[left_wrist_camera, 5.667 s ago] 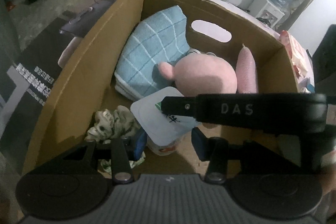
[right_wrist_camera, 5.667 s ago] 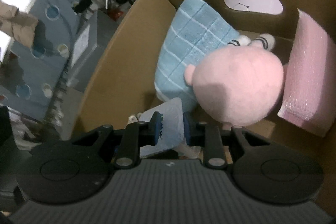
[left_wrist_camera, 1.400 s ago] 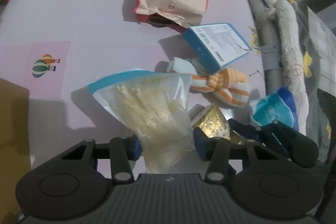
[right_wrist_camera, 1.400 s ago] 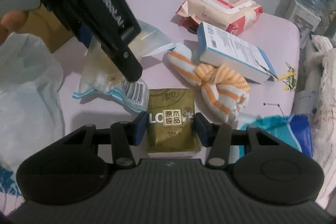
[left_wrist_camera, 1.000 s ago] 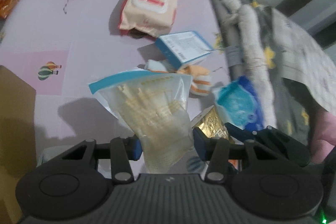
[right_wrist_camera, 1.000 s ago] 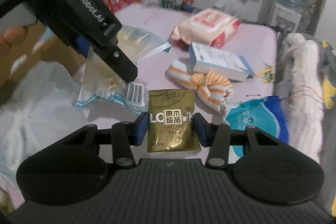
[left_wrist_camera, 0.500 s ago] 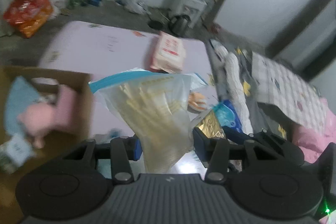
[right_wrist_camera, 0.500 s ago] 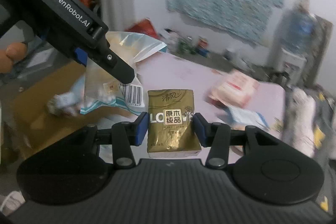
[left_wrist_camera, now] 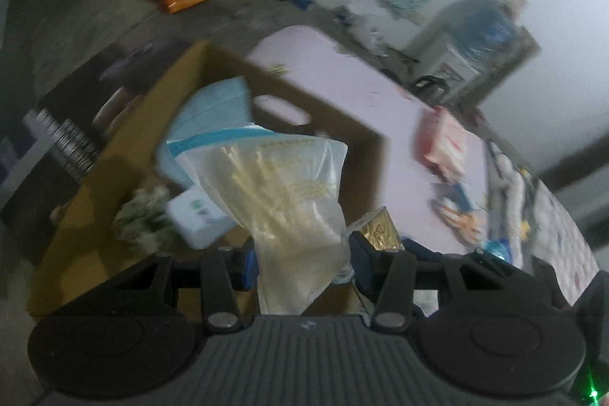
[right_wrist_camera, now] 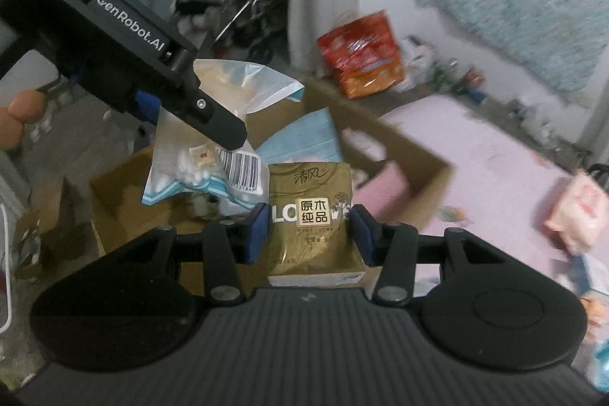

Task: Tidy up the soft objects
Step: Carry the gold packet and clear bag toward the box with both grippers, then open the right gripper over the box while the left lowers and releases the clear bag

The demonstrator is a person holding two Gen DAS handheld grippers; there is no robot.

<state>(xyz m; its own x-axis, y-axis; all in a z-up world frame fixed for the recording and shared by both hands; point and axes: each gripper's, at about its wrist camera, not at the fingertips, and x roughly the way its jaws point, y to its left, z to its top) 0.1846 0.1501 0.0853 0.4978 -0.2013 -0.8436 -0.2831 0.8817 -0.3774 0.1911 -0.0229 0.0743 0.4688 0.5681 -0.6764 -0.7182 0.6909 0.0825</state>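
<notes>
My left gripper [left_wrist_camera: 300,263] pinches the lower end of a clear zip bag of cotton swabs [left_wrist_camera: 281,193], its crinkled film hanging slack above the pads so the contents settle; my right gripper [right_wrist_camera: 309,234] clamps a gold tissue pack [right_wrist_camera: 310,212] across its glossy, flat-sided wrapper, label upward; both loads are carried side by side over the open cardboard box [left_wrist_camera: 114,177], I judge so that they can be dropped in together; inside lie a folded blue checked cloth [left_wrist_camera: 219,105], a white packet [left_wrist_camera: 194,215] and a mottled fabric bundle [left_wrist_camera: 142,219]; beyond, the pink mat [left_wrist_camera: 380,117] bears the remaining items, blurred.
</notes>
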